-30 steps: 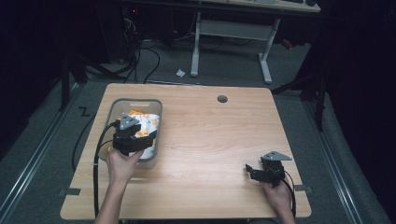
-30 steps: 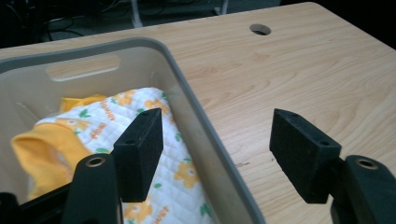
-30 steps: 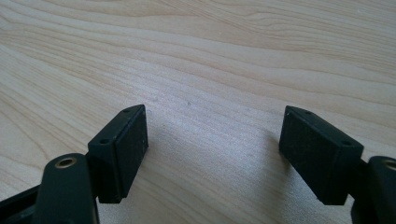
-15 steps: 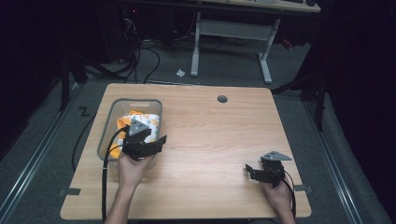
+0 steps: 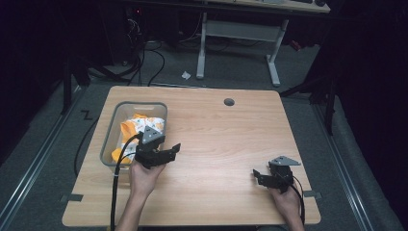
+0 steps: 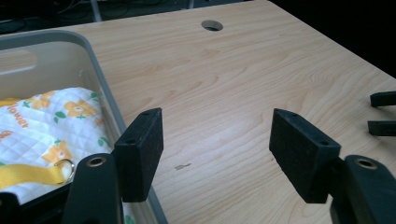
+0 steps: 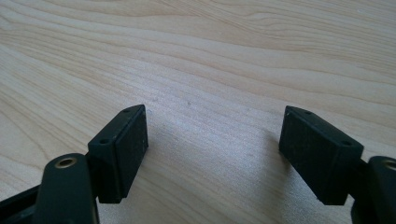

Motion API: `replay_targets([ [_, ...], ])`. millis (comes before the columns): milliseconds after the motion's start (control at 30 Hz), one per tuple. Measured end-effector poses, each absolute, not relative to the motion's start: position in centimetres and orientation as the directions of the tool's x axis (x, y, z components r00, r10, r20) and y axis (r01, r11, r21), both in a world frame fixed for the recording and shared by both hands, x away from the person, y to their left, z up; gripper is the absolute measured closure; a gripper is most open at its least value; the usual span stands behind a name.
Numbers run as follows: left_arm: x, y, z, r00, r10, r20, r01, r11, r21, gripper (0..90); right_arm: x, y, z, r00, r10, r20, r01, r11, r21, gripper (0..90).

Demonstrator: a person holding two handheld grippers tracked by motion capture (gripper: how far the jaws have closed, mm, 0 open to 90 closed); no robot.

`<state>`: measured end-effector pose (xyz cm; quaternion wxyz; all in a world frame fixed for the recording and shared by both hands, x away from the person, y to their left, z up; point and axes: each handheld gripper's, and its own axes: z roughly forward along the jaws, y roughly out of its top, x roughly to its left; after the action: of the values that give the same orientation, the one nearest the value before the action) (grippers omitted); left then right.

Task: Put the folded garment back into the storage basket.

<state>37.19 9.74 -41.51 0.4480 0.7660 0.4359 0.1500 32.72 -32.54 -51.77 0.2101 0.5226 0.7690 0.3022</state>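
Matt wood-grain table (image 5: 226,139), translucent plastic bin (image 5: 109,139), quilted cloth (image 6: 51,121).

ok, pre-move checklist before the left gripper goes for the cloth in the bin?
1. Left gripper jaws open and empty: ok, wide gap with only wood between them.
2. Right gripper open and empty: ok, it hangs over bare table.
3. Right gripper out of the way: ok, it sits near the light wooden table's front right corner, apart from the bin.
4. White quilted cloth with orange flowers inside the clear grey-rimmed plastic bin: ok.
5. Left gripper lined up over the cloth: not ok, its jaws reach past the bin's right wall over the table.
6. Yellow strap with metal ring free of snags: cannot tell.
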Motion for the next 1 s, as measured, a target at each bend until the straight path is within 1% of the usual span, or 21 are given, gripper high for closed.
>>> replay_targets([
  [400,36.7,8.5,-41.5,0.599,0.783,-0.167,0.527,-0.229,0.819,36.5,32.7,-32.5,-51.8,-0.365,0.931,-0.006,0.678,0.270,0.684,24.0],
  [567,36.6,7.8,-41.8,0.619,0.772,-0.145,0.517,-0.262,0.815,36.4,32.7,-32.5,-51.8,-0.364,0.931,-0.006,0.678,0.270,0.684,24.0],
  [1000,36.3,6.3,-42.8,0.650,0.741,-0.168,0.510,-0.262,0.820,36.3,32.7,-32.5,-51.8,-0.364,0.931,-0.006,0.678,0.270,0.684,24.1],
])
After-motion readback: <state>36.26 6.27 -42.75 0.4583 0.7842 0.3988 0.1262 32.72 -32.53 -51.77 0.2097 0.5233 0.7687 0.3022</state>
